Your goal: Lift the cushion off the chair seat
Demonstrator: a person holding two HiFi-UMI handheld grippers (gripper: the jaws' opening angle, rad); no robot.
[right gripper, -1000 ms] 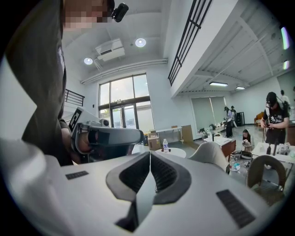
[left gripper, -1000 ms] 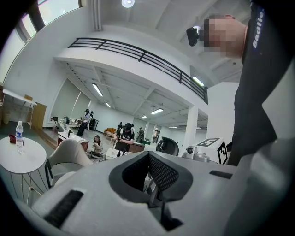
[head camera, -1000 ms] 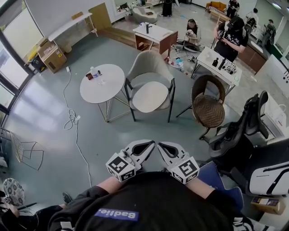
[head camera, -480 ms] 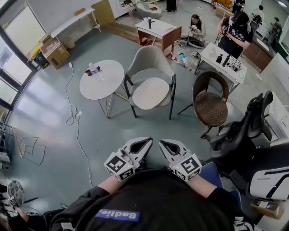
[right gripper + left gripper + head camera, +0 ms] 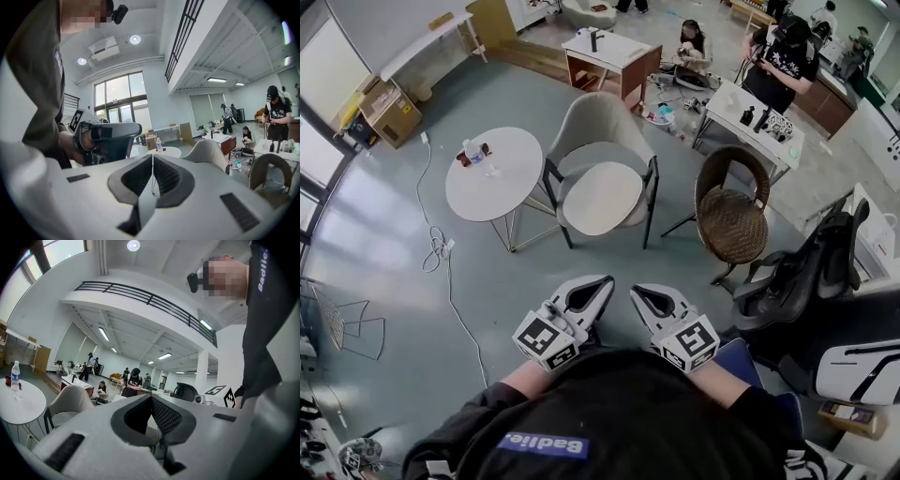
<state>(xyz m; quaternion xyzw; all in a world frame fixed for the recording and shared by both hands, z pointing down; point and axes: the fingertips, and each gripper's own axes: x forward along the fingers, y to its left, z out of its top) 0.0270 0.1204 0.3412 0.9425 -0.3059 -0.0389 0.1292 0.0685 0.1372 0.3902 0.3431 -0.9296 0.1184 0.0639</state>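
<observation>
A beige shell chair (image 5: 598, 124) with black legs stands mid-floor, and a round off-white cushion (image 5: 602, 197) lies on its seat. Both grippers are held close to my body, well short of the chair and apart from it. My left gripper (image 5: 604, 281) is shut with nothing in it, its tips meeting (image 5: 151, 397). Beside it, my right gripper (image 5: 637, 292) is also shut and empty (image 5: 152, 157). The chair's back (image 5: 70, 401) shows in the left gripper view and again as the chair (image 5: 208, 152) in the right gripper view; the cushion is hidden in both.
A round white table (image 5: 502, 187) with a bottle (image 5: 469, 150) stands left of the chair. A wicker chair (image 5: 731, 220) and a black office chair (image 5: 802, 272) stand to the right. A cable (image 5: 441, 248) trails over the floor. People work at desks (image 5: 750, 117) behind.
I have moved toward the chair; it and the table have slid slightly left in the head view. Both grippers stay shut, side by side.
</observation>
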